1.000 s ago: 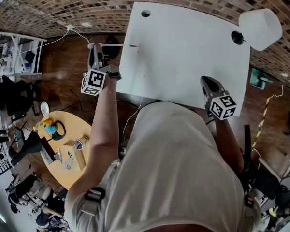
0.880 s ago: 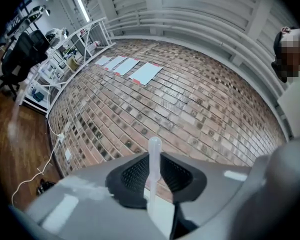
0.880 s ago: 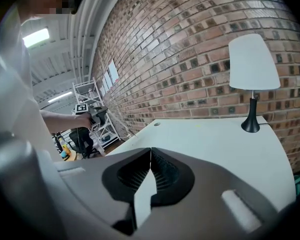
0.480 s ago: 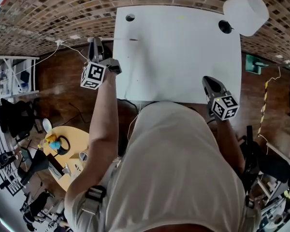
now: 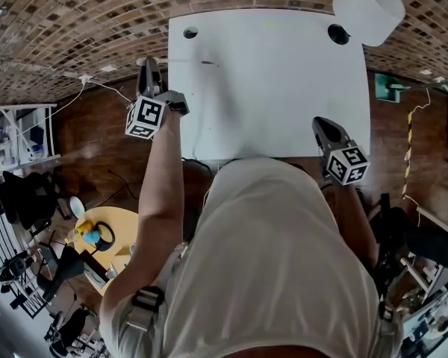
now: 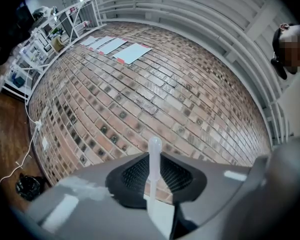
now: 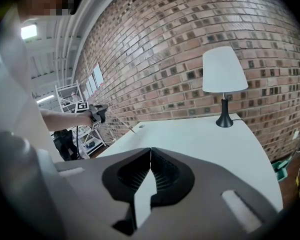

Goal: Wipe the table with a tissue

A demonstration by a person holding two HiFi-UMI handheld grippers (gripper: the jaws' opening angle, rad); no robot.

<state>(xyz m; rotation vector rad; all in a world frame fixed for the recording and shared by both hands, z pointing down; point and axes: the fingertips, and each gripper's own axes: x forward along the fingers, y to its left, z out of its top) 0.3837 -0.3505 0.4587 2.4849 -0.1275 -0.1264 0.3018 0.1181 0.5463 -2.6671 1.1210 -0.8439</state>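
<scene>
The white table occupies the upper centre of the head view, its far edge against a brick wall. Its surface is bare apart from a round cable hole near the upper left corner and a lamp with a white shade and black base at the upper right corner. The left gripper is held off the table's left edge, beside the upper left corner, at the end of the person's extended left arm. Its jaws are clamped on a thin translucent tube with a rounded end, resembling a dropper. In the left gripper view the tube sits pinched between the two black pads. In the head view it runs rightward across the table's left edge, and its dark tip lies over the surface just below the cable hole. Contact between tip and surface cannot be confirmed. The right gripper sits at the table's near edge, lower right of the tabletop, angled toward the surface. The right gripper view shows its jaws closed tip to tip with nothing between them, and the tabletop and lamp beyond. A round yellow side table carrying small items stands at the lower left, well apart from the white table.
</scene>
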